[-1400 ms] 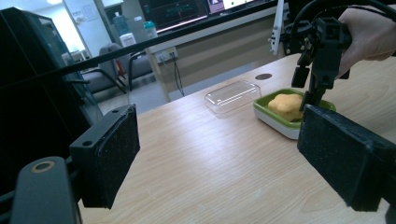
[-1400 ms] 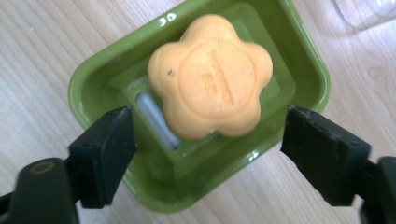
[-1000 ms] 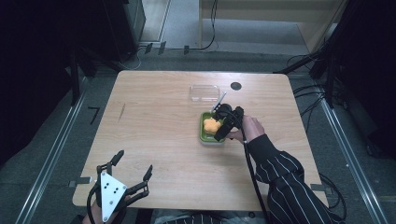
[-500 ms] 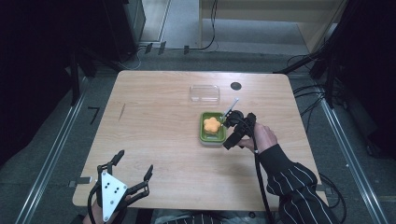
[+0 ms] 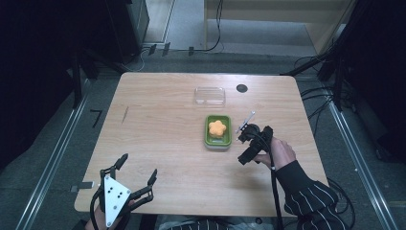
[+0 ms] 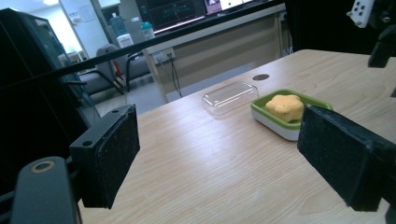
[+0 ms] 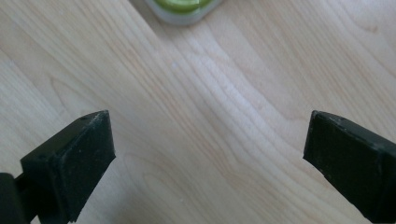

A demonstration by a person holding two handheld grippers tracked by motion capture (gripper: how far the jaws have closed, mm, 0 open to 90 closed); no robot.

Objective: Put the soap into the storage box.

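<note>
A dim room surrounded the pale wooden desk (image 5: pixel 163 143), with dark floor, metal rails and loose cables at the frame edges in the high view. Near the middle of that frame, slightly right, sat a green soap dish (image 5: pixel 218 132) holding an orange flower-shaped soap (image 5: pixel 217 128). Just above it in the picture lay a clear plastic lid (image 5: pixel 209 95), apart from the dish, and a small dark round hole (image 5: pixel 242 88) marked the desk further to the upper right.

The right claw (image 5: pixel 247 143) stood just right of the dish, not touching it, held by a hand in a striped sleeve (image 5: pixel 306 199) coming from the lower right. Its jaws had just been opening and stood released and wide, with nothing but bare wood between them in the right gripper view, where the dish's edge (image 7: pixel 183 10) peeked in at the top.

The left claw (image 5: pixel 136 184) hung at the lower left of the high view, over the near desk edge, well apart from the dish. Its pads (image 6: pixel 114 156) were spread and released, empty; its own view showed the dish (image 6: pixel 285 122), soap (image 6: pixel 285 106) and lid (image 6: pixel 229 97) beyond them.
</note>
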